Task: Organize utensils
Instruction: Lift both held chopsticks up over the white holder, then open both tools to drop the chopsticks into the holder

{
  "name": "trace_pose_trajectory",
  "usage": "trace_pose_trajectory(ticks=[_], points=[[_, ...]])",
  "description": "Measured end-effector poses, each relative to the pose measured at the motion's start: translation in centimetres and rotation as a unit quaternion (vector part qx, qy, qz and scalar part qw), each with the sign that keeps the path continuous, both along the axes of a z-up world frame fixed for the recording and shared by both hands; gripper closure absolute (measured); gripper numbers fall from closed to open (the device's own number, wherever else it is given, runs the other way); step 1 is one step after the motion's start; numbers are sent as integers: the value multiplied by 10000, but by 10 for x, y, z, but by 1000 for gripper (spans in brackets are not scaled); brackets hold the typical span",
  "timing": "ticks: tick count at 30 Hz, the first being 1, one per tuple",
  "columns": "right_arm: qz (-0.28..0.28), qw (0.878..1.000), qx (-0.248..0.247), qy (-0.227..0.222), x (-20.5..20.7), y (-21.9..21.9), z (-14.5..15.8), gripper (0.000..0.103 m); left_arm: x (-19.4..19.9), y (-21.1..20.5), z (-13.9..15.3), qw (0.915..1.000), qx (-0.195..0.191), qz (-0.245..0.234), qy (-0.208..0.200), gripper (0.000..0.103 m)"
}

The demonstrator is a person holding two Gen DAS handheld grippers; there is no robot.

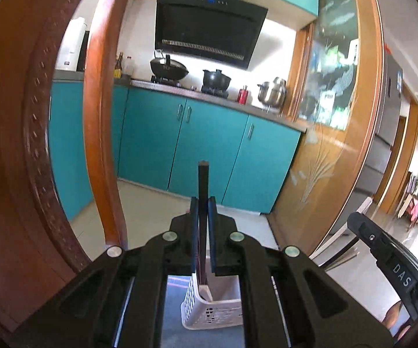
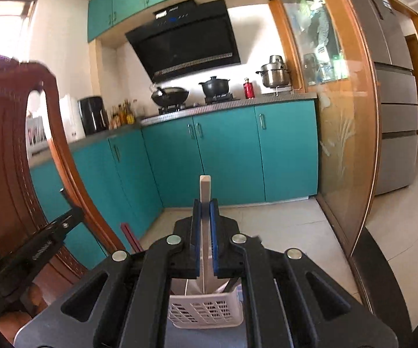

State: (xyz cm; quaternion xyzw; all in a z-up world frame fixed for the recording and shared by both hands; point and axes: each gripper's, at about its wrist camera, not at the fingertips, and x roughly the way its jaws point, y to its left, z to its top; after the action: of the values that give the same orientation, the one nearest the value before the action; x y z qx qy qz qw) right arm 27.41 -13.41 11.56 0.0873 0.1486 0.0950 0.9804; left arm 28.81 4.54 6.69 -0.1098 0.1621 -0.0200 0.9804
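While the left hand-held gripper (image 1: 203, 203) is clenching its blue pads on a dark chopstick (image 1: 203, 182), that stick is rising upright toward twelve o'clock in its view, its lower end reaching down into the white slotted basket (image 1: 212, 313) sitting at six o'clock. Likewise the right hand-held gripper (image 2: 205, 206) is grasping a pale, cream-coloured chopstick (image 2: 205, 188), standing upright above the same basket (image 2: 206, 310) at six o'clock. Behind both, teal cabinets (image 2: 226, 156) are filling the middle, with a carved wooden chair (image 1: 20, 145) looming at nine o'clock.
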Motion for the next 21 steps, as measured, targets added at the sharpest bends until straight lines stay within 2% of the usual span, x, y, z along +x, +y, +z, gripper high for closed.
trace_pose_trajectory(ticks=[7, 11, 12, 13, 14, 15, 21], points=[[77, 9996, -145, 243, 4, 0, -21, 97, 10, -8, -23, 9995, 119, -2, 282, 96], [47, 9993, -83, 363, 3, -6, -26, 95, 3, -9, -26, 9996, 121, 21, 248, 96], [22, 9994, -23, 350, 2, -10, -26, 86, 0, -9, -25, 9997, 133, 41, 179, 91], [-2, 9995, 56, 303, -1, -14, -24, 69, -5, -10, -21, 9998, 161, 40, 97, 85], [-17, 9997, 167, 203, -6, -20, -21, 61, -4, -12, -16, 9998, 182, 24, 37, 82], [-13, 9995, 290, 78, -12, -25, -16, 57, -9, -13, -12, 9998, 202, 1, -46, 77], [174, 9965, 656, -481, -61, -50, 15, 57, -47, -7, 12, 9992, 201, -85, -331, 72]])
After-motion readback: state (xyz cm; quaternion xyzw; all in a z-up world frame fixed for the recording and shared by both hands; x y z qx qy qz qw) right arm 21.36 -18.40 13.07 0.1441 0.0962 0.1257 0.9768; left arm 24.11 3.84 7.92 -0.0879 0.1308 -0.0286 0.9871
